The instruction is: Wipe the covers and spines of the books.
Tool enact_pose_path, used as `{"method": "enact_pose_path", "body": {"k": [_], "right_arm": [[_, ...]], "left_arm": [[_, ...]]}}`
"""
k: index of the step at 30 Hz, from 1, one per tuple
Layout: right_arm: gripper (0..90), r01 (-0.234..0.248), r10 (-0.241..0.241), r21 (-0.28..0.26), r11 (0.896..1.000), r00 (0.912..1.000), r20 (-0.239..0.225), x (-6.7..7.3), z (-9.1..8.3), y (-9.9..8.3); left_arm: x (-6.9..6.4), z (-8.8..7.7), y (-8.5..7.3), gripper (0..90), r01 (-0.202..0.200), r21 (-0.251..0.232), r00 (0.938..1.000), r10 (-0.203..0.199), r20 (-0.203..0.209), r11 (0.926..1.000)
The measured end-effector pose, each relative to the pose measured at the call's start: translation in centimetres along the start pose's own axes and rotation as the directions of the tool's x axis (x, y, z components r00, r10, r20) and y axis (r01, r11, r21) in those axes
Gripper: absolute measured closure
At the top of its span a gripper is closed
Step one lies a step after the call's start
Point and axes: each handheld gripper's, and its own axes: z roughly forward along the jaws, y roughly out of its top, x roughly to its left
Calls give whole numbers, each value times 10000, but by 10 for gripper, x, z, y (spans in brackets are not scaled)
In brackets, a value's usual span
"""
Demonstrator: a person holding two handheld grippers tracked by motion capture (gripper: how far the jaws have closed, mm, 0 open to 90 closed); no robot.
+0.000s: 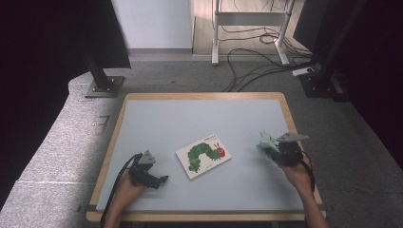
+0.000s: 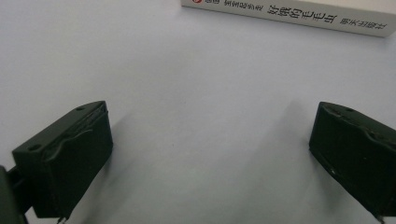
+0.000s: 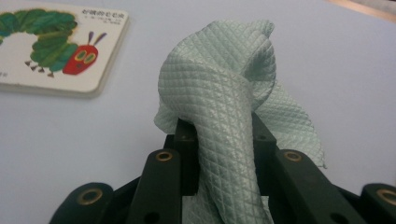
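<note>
A white board book (image 1: 203, 155) with a green caterpillar on its cover lies flat at the middle of the table; its spine edge (image 2: 289, 16) shows at the top of the left gripper view and its cover (image 3: 51, 44) at the upper left of the right gripper view. My left gripper (image 1: 161, 180) rests low on the table left of the book, jaws wide apart with nothing between them. My right gripper (image 1: 267, 148) is at the table's right side, shut on a bunched pale green quilted cloth (image 3: 224, 93) that drapes over its jaws (image 1: 266, 142).
The table (image 1: 142, 97) has a pale blue top with a wooden rim. Beyond it on the grey floor stand a black stand base (image 1: 102, 85), loose cables (image 1: 252, 61) and a white frame (image 1: 247, 19). Dark curtains hang at both sides.
</note>
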Motion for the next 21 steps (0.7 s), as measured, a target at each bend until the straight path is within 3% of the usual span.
{"method": "enact_pose_path", "body": {"k": [10, 21], "right_arm": [[700, -245, 244, 174, 9995, 9997, 52, -4, -9, -29], [672, -365, 377, 675, 9971, 9991, -167, 1, 12, -56]], "left_arm": [[0, 0, 0, 0, 1, -6, 10000, -1, -5, 10000], [0, 0, 0, 0, 9, -5, 10000, -9, -14, 10000]]}}
